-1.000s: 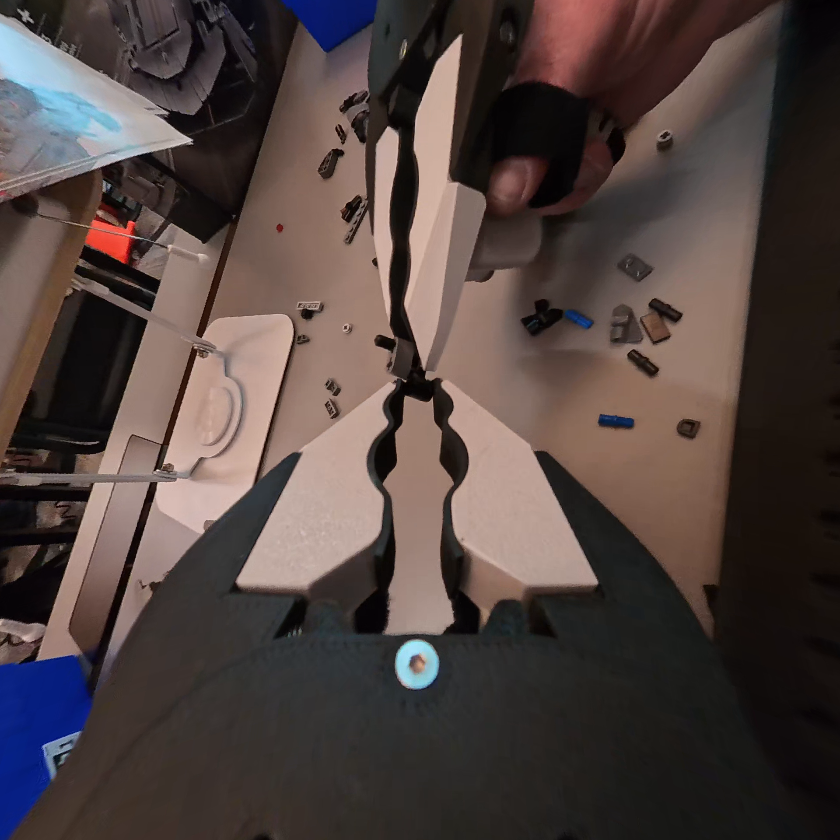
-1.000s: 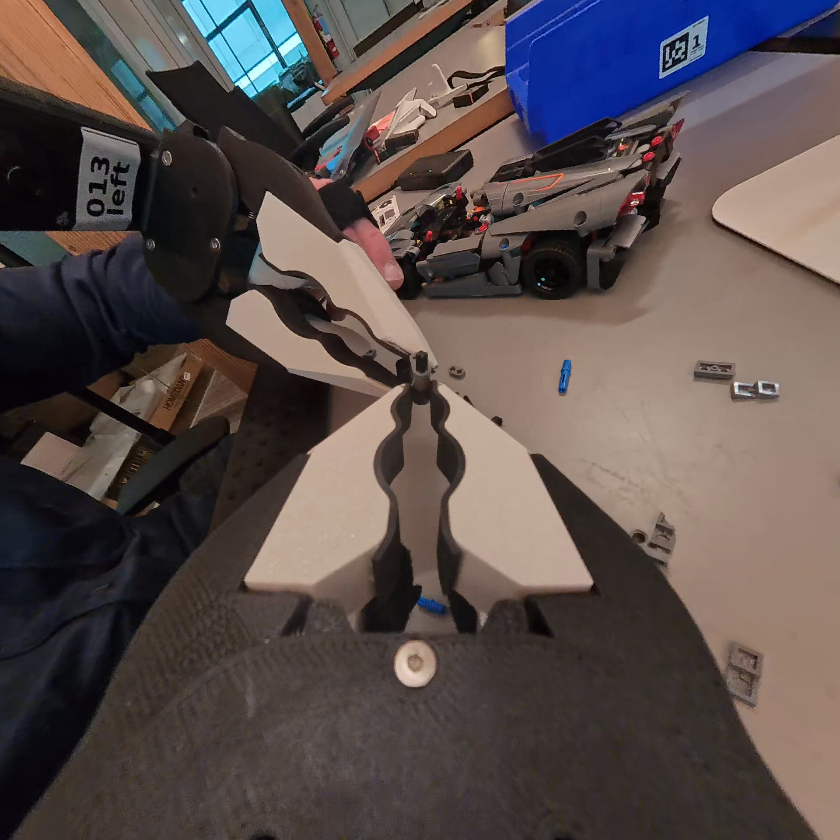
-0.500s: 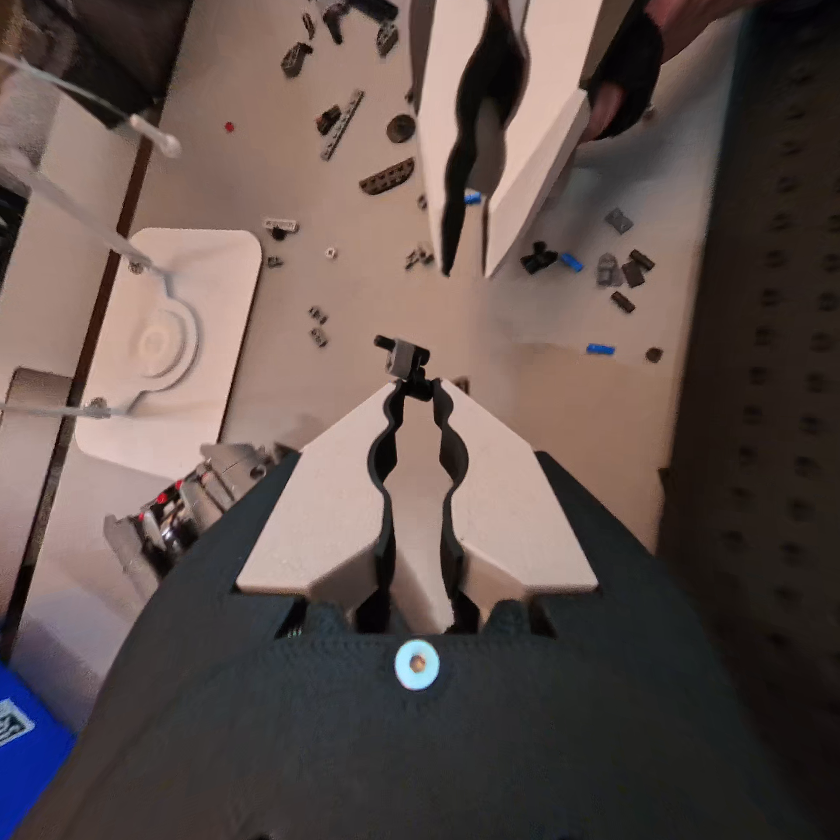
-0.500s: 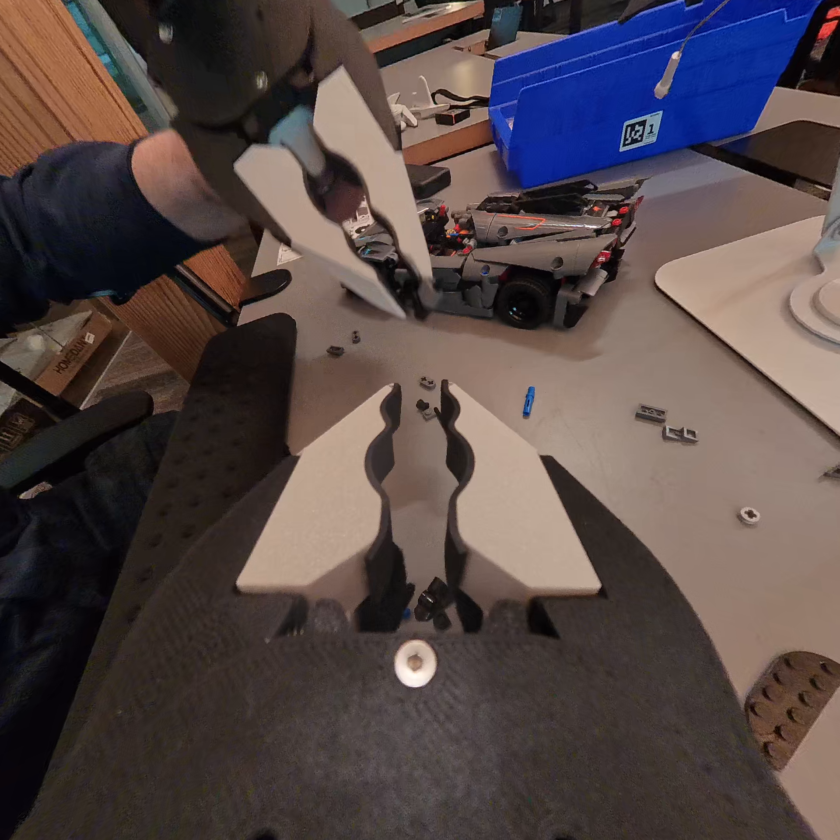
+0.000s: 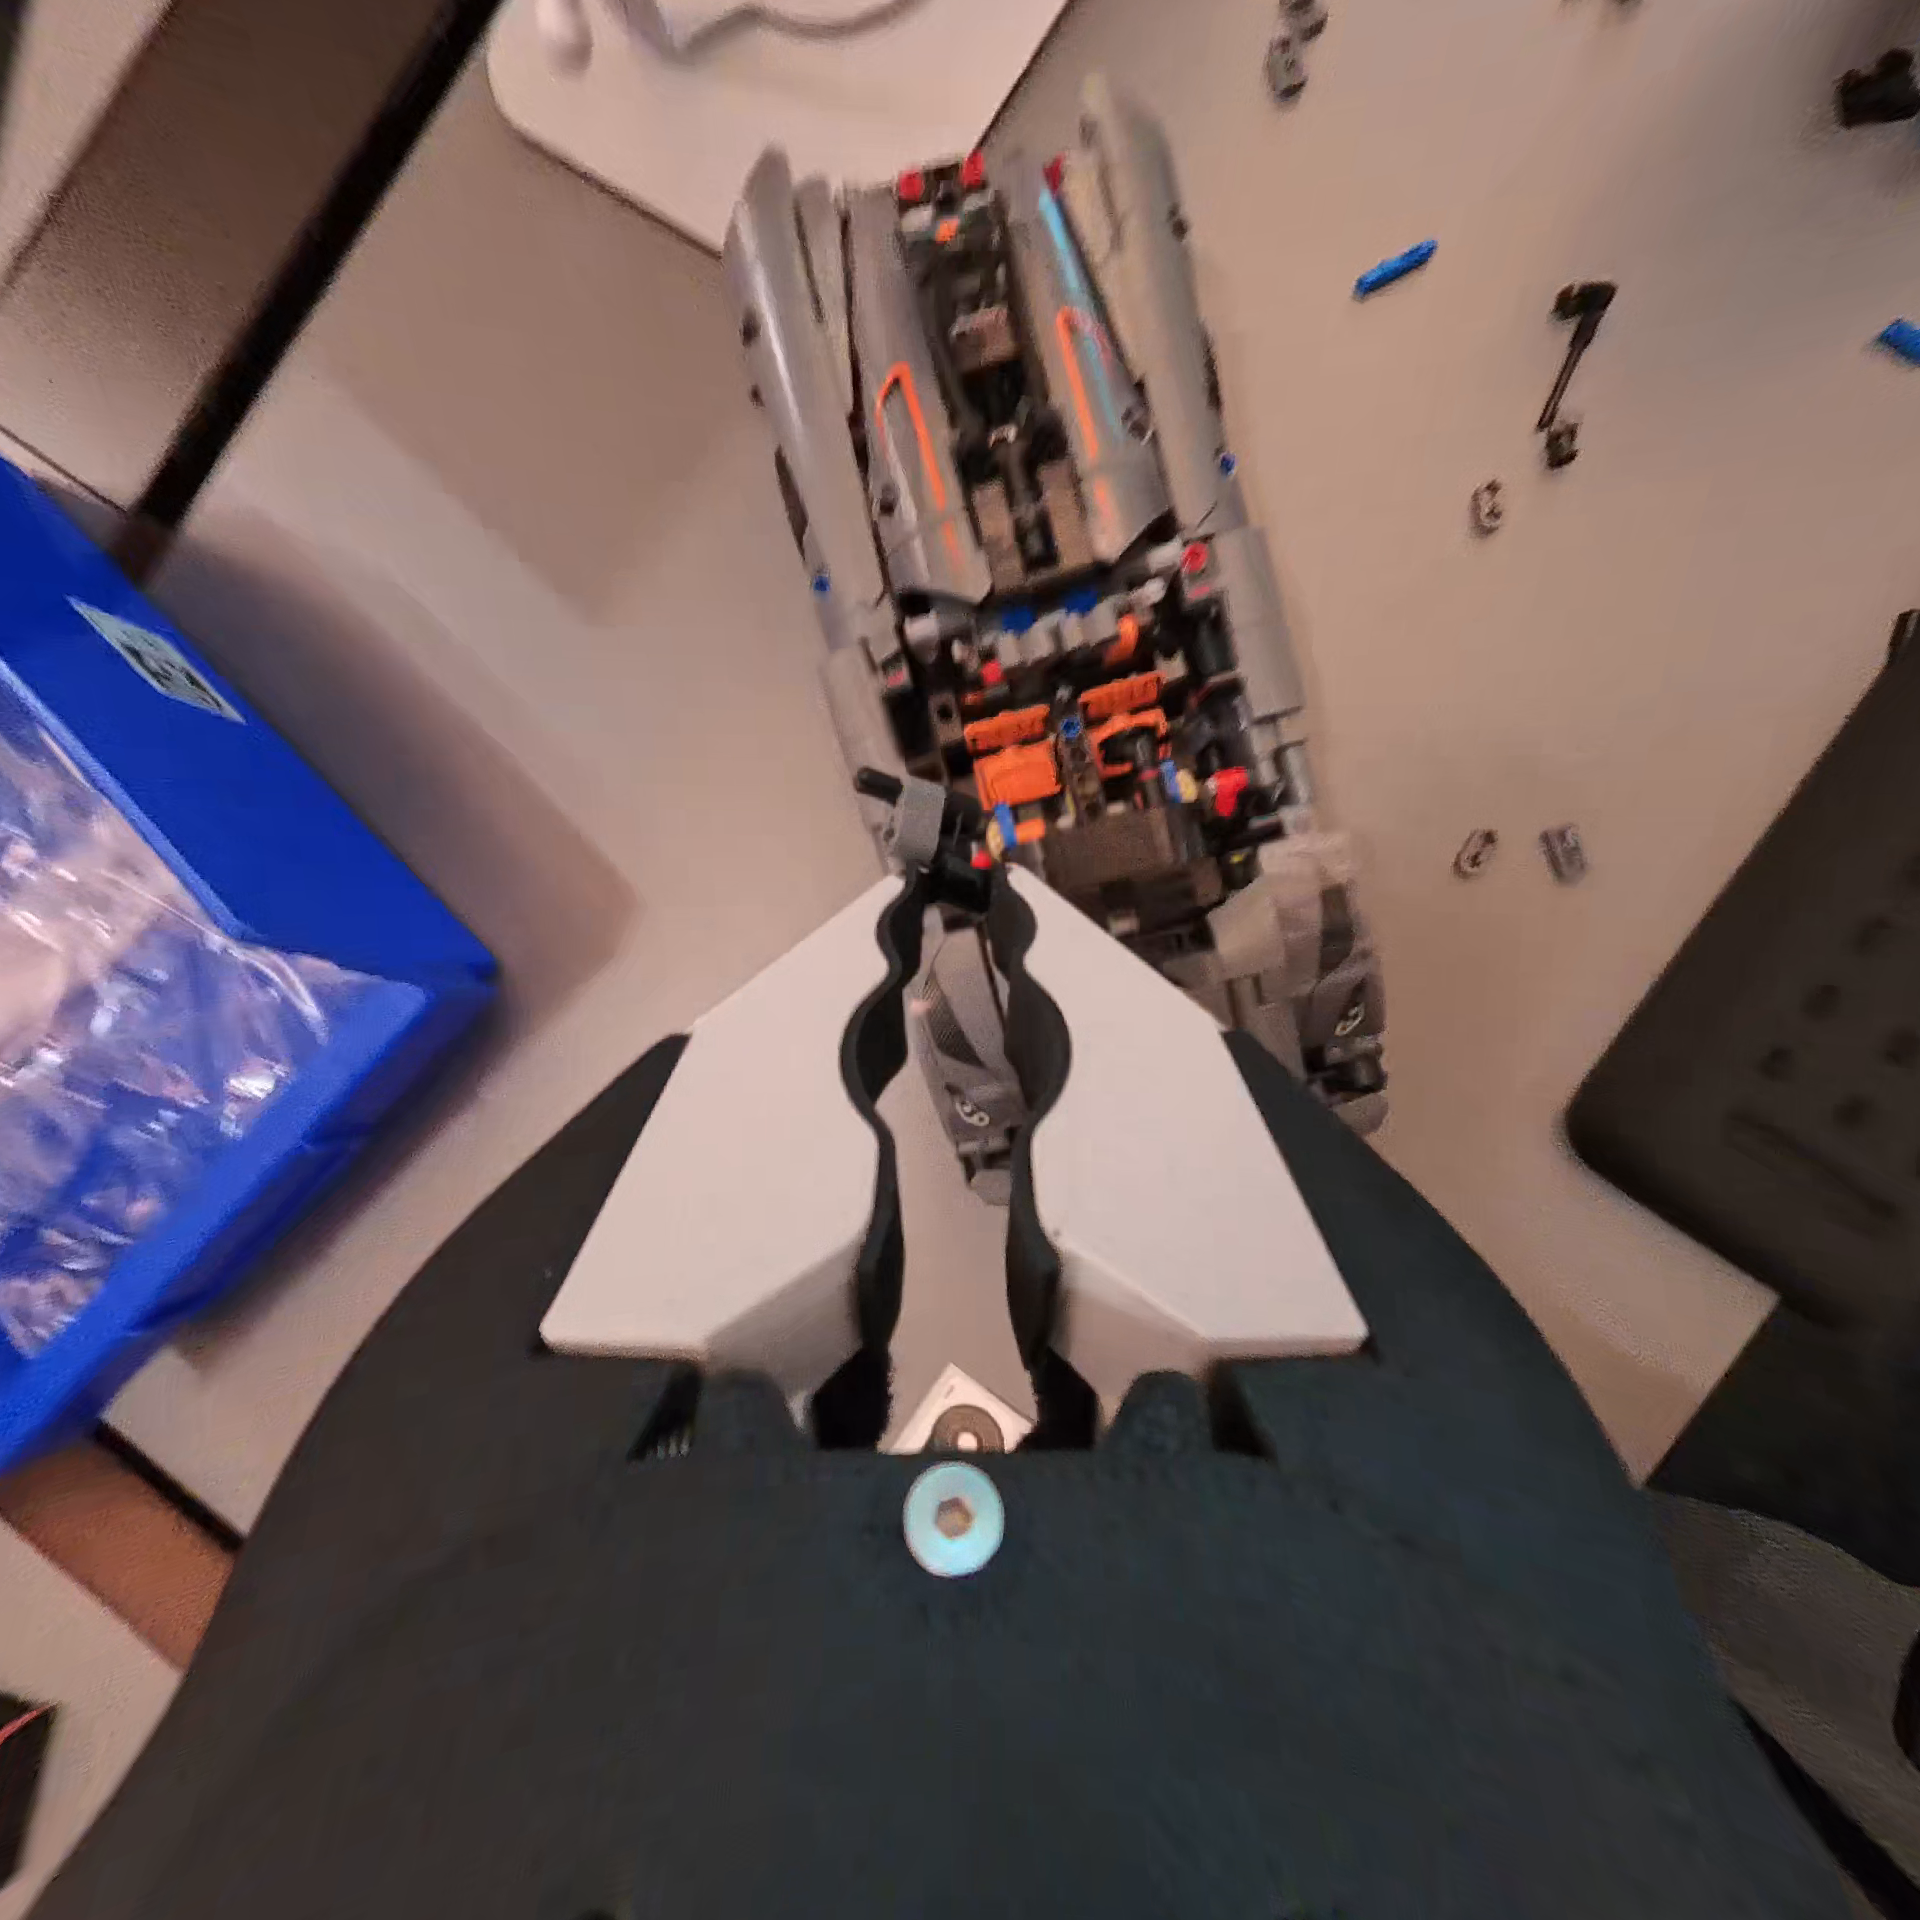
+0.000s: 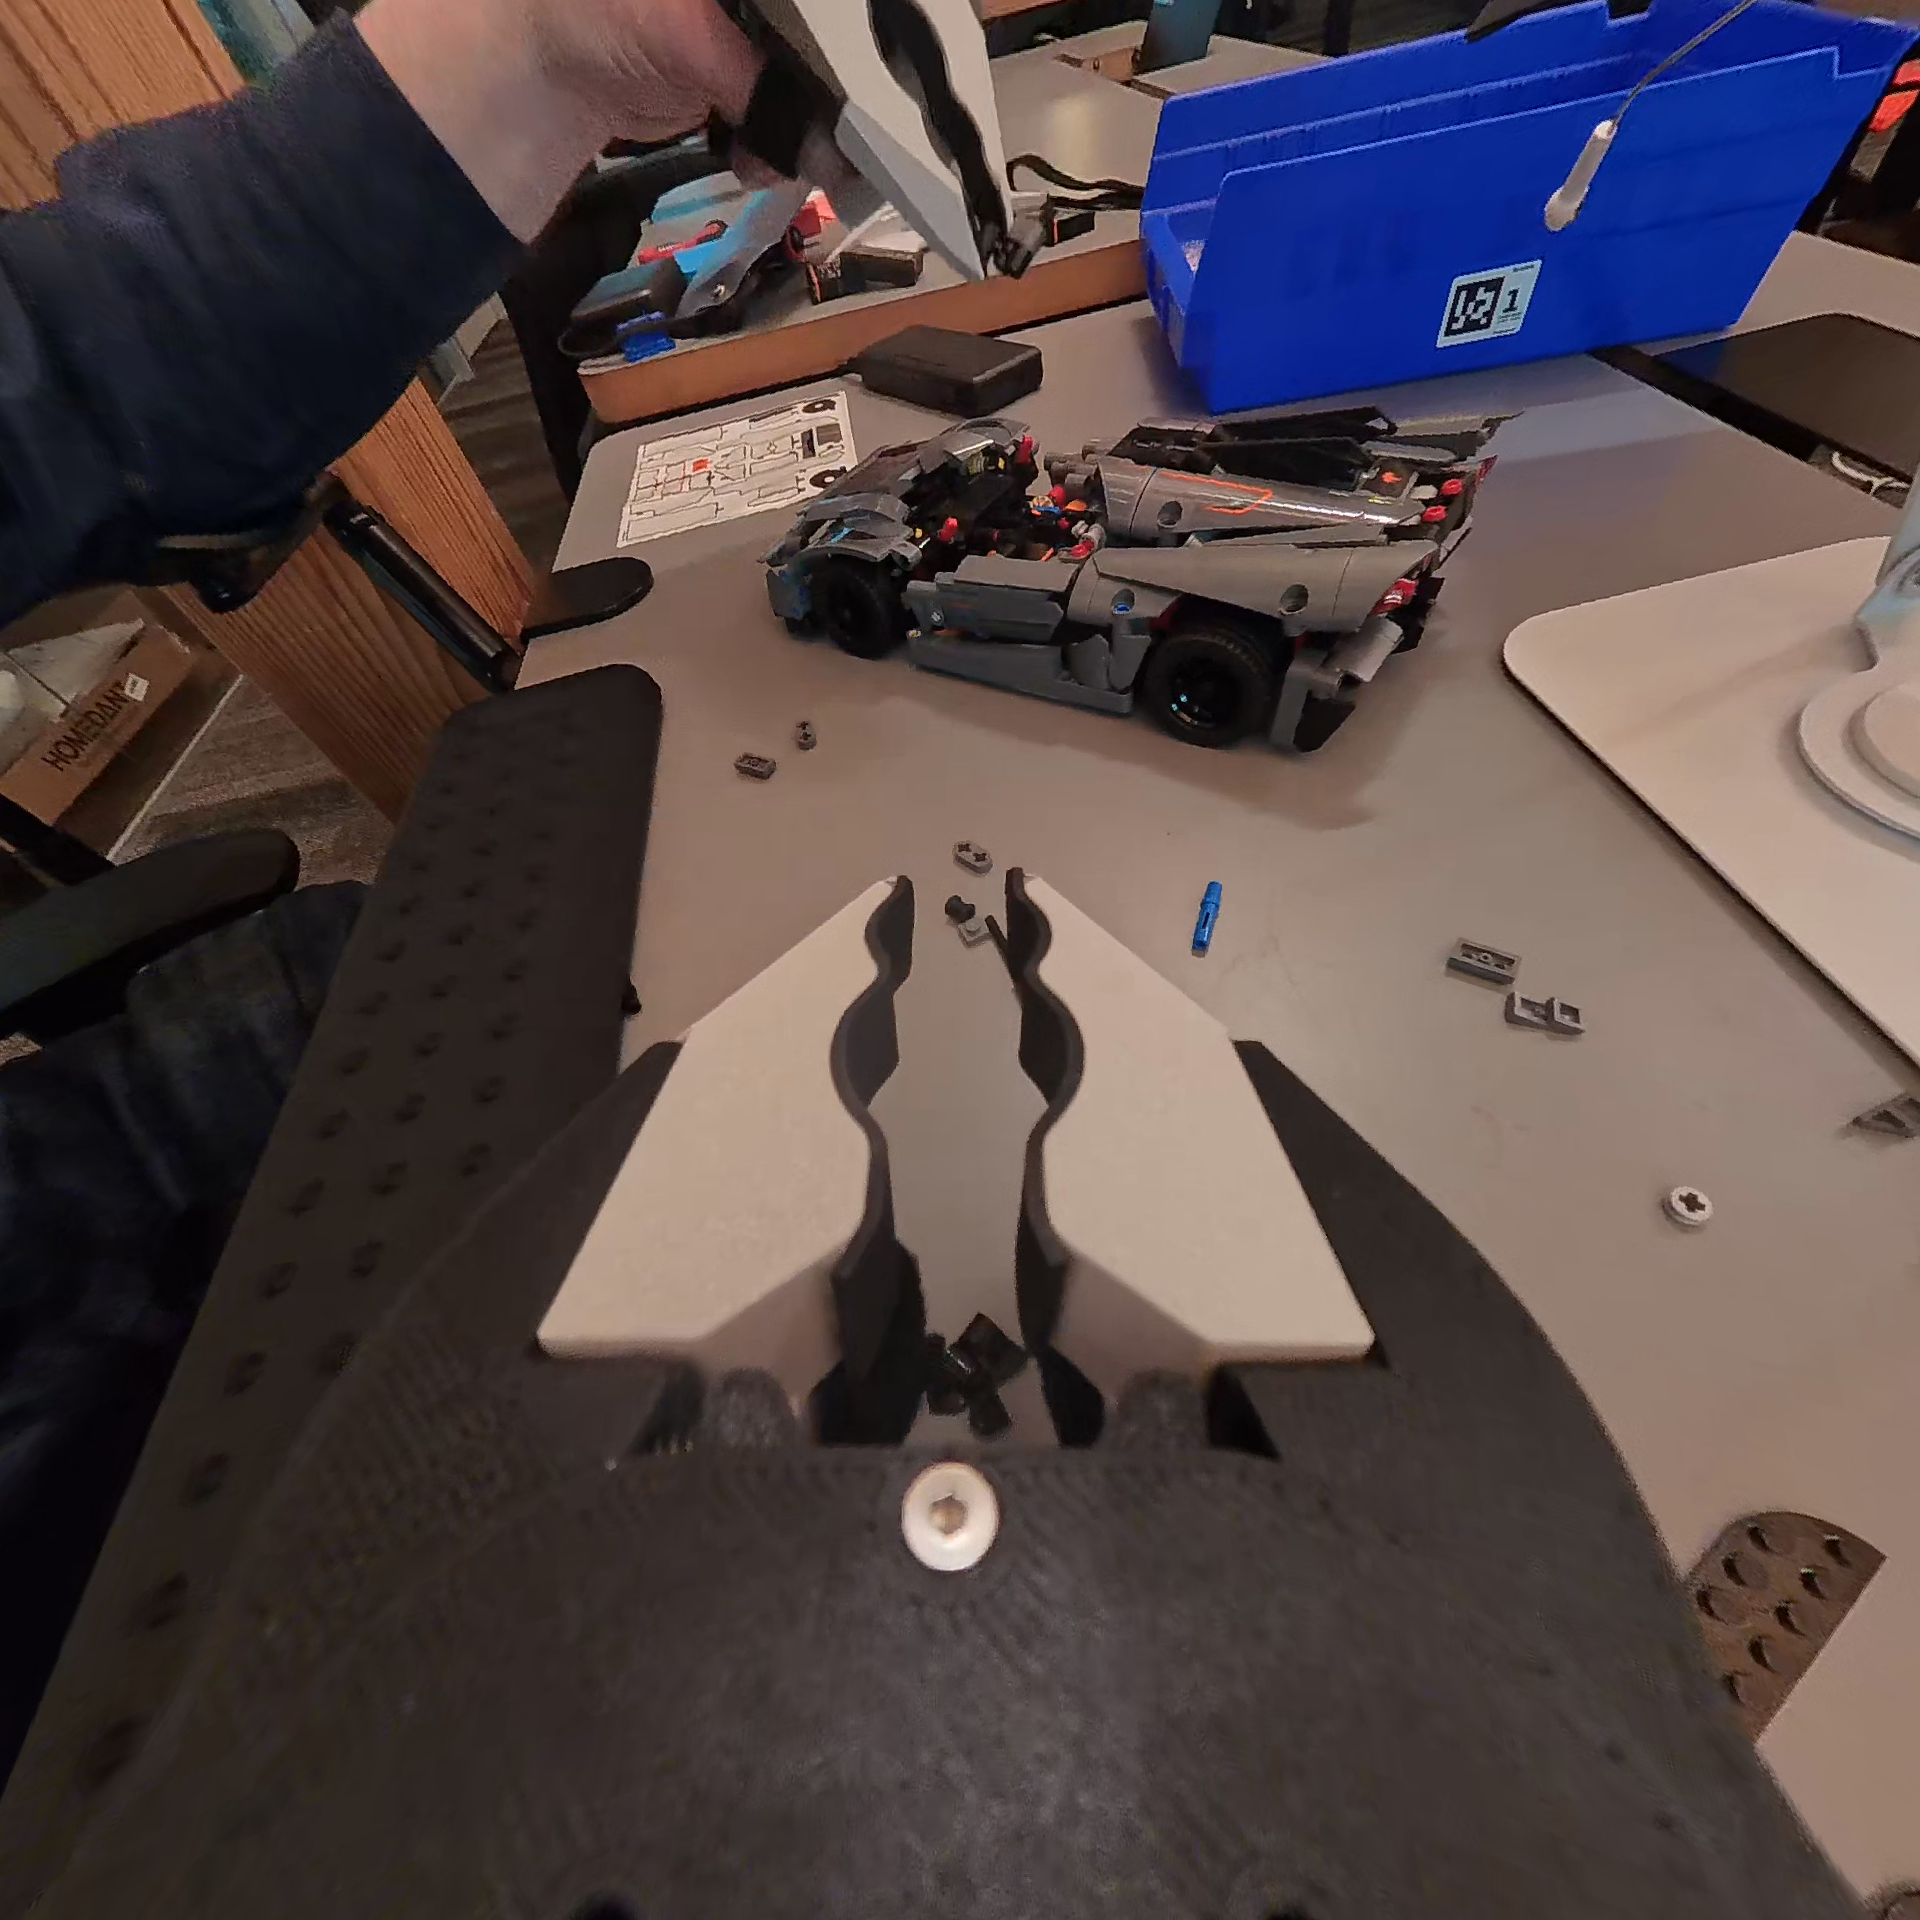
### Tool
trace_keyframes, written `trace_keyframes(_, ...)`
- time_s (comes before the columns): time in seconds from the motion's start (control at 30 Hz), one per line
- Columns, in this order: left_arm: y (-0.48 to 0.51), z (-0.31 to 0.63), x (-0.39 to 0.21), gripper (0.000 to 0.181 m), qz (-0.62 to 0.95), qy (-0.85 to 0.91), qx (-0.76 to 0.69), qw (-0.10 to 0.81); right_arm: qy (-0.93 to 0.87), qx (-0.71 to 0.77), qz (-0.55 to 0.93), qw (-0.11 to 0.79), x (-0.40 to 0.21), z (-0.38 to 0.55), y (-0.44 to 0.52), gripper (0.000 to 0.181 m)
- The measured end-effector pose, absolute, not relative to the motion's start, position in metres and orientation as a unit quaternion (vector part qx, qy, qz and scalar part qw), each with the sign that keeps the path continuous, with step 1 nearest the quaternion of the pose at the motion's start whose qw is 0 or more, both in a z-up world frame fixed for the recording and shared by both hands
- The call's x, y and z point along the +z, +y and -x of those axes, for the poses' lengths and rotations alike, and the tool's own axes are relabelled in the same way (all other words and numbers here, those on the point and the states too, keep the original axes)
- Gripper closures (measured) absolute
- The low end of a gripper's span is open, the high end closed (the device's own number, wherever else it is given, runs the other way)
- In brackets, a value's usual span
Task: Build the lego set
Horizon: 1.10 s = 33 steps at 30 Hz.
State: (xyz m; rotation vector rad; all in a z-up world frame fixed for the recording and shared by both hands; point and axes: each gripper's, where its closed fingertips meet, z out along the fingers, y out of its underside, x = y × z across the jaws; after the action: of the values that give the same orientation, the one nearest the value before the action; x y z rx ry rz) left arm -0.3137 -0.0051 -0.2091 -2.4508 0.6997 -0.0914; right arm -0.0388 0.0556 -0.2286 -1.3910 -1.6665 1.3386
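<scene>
My left gripper [image 5: 951, 883] is shut on a small grey and black lego piece [image 5: 923, 823] and holds it in the air above the cockpit of the grey lego car [image 5: 1039, 468]. In the right wrist view the left gripper [image 6: 987, 255] is high at the top, with the piece [image 6: 1023, 241] at its tips, well above the car [image 6: 1122, 582]. My right gripper [image 6: 958, 891] is open and empty, low over the grey table. Small loose pieces [image 6: 968, 920] lie on the table between its tips.
A blue bin [image 6: 1507, 208] stands behind the car and shows in the left wrist view [image 5: 208, 935]. A black studded mat [image 6: 499, 935] lies at the left. A white stand base [image 6: 1662, 727] is at the right. A blue pin [image 6: 1205, 916], grey pieces [image 6: 1486, 961] and a printed sheet [image 6: 738, 468] lie around. The grippers' ends are close to 30 cm from one another. To the blue pin [image 6: 1205, 916]: right tips about 11 cm, left tips about 25 cm. The left camera catches it too, in the left wrist view [image 5: 1398, 268].
The two grippers met tip to tip on the piece. The right gripper let go, opened and drew back. The left gripper carried the piece up and over the car.
</scene>
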Motion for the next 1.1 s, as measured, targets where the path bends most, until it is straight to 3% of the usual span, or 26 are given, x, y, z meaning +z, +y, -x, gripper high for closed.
trace_keyframes(0.23,-0.003,0.324,-0.233,0.171,0.918,0.236,-0.096,0.305,-0.626,0.498,0.525,0.29,-0.23,0.039,0.057,0.167)
trace_keyframes(0.83,-0.013,0.322,-0.266,0.171,0.908,0.346,-0.21,0.105,-0.63,0.489,0.531,0.287,-0.239,0.042,0.061,0.169)
trace_keyframes(1.1,-0.006,0.326,-0.269,0.171,0.902,0.354,-0.24,0.059,-0.63,0.493,0.528,0.286,-0.238,0.041,0.06,0.168)
